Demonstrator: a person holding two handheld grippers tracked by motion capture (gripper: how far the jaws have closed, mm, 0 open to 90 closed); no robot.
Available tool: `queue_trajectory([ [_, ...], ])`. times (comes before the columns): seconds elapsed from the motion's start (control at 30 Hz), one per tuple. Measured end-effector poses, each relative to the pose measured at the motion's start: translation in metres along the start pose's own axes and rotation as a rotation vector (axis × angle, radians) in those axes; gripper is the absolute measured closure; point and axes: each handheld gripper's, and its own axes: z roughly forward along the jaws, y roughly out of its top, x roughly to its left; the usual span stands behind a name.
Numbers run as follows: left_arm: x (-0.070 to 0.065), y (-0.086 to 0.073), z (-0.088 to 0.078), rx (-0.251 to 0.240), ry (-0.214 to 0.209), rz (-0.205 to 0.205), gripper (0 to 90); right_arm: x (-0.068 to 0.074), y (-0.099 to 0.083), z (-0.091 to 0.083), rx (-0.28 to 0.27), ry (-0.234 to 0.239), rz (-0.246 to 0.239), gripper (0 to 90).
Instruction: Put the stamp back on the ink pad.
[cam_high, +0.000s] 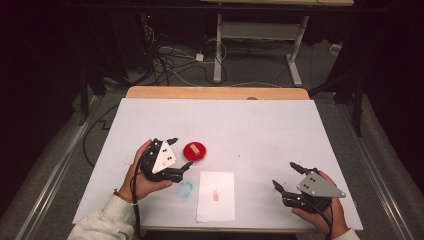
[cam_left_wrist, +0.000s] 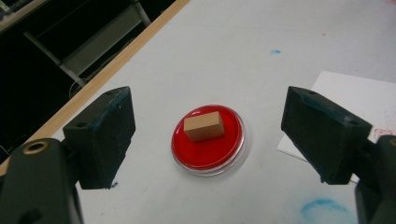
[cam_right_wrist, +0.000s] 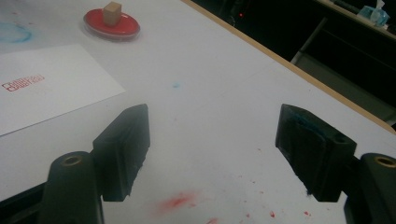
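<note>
I see red dish (cam_left_wrist: 209, 142) on tabletop (cam_high: 260, 125), wooden block (cam_left_wrist: 201, 126) lying inside. My left gripper (cam_high: 181, 154) released, just beside dish. My right gripper (cam_high: 284, 176) released, well apart.

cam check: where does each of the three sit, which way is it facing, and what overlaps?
High view: above the person's side, facing forward and down on the table; both forearms, left gripper and right gripper show.
Left gripper view: rides the left gripper, jaws wide apart, aimed at the wooden stamp on the red ink pad.
Right gripper view: rides the right gripper, jaws apart, over bare table.
Shared: all three show stamp, pad and the stamped paper.
</note>
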Motion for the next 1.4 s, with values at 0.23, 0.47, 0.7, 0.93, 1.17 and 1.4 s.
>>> queue_trajectory([
  [0.23,-0.005,-0.012,-0.005,-0.002,0.011,0.020,17.5,0.001,-0.001,0.001,0.004,0.001,-0.002,26.8],
  [0.47,-0.006,-0.021,-0.011,0.005,0.024,0.028,17.6,0.000,-0.002,0.002,0.010,-0.001,-0.002,26.8],
  [0.7,-0.005,-0.035,-0.016,0.007,0.038,0.009,17.9,-0.001,-0.004,0.001,0.014,-0.007,0.003,26.9],
  [0.93,-0.003,-0.054,-0.020,0.034,0.058,-0.036,18.3,-0.002,-0.004,0.003,0.022,-0.011,0.006,26.9],
  [1.17,-0.005,-0.065,-0.026,0.046,0.052,-0.064,18.9,-0.002,-0.005,0.003,0.025,-0.014,0.005,26.9],
  [1.4,-0.007,-0.079,-0.031,0.090,0.052,-0.090,18.7,-0.004,-0.007,0.004,0.032,-0.013,0.012,26.9],
])
